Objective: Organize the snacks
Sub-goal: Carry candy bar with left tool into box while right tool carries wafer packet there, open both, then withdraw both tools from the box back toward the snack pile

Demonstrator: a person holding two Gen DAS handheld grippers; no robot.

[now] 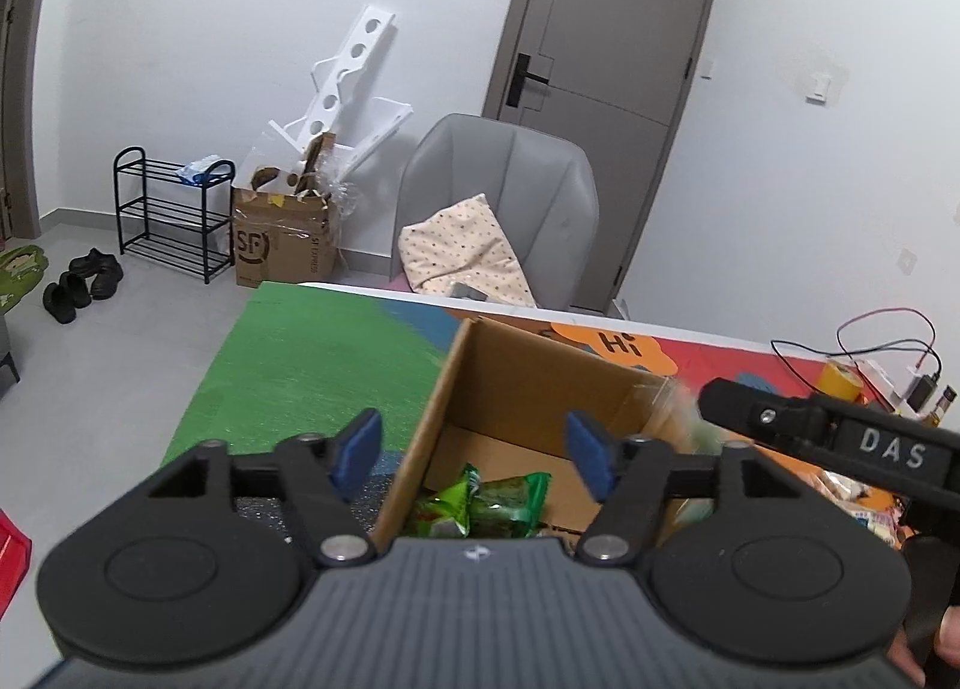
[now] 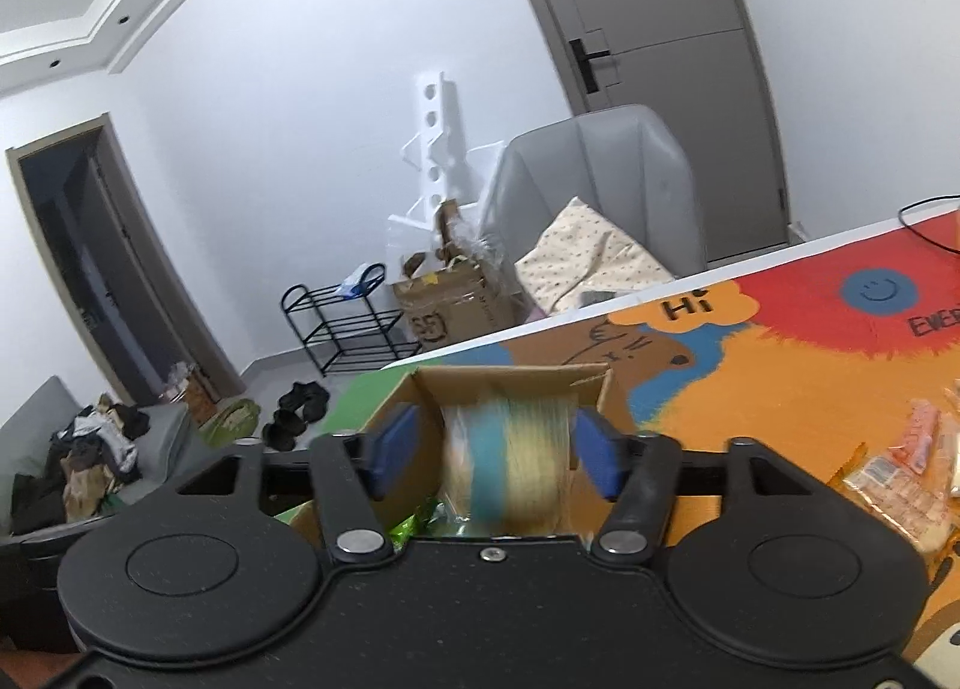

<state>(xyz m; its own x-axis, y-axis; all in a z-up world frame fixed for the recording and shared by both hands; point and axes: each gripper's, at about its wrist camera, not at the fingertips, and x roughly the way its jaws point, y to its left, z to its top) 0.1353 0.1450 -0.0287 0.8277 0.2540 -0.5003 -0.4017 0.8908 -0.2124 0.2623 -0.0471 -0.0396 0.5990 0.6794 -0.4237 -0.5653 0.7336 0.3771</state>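
An open cardboard box [image 1: 516, 371] stands on the colourful table mat and holds green snack packets [image 1: 486, 503]. My left gripper [image 1: 474, 452] is open and empty, its blue pads astride the box's left wall. My right gripper [image 2: 495, 449] is open above the same box [image 2: 510, 383]. A yellow and blue snack packet [image 2: 516, 461] sits blurred between its pads, touching neither, over the box. The right gripper's black finger [image 1: 780, 419] shows in the left wrist view at the box's right side, with the blurred packet [image 1: 678, 407] beside it.
More wrapped snacks [image 2: 900, 479] lie on the mat to the right of the box. Cables and small devices [image 1: 888, 371] sit at the far right of the table. A grey chair [image 1: 498, 209] with a cushion stands behind the table's far edge.
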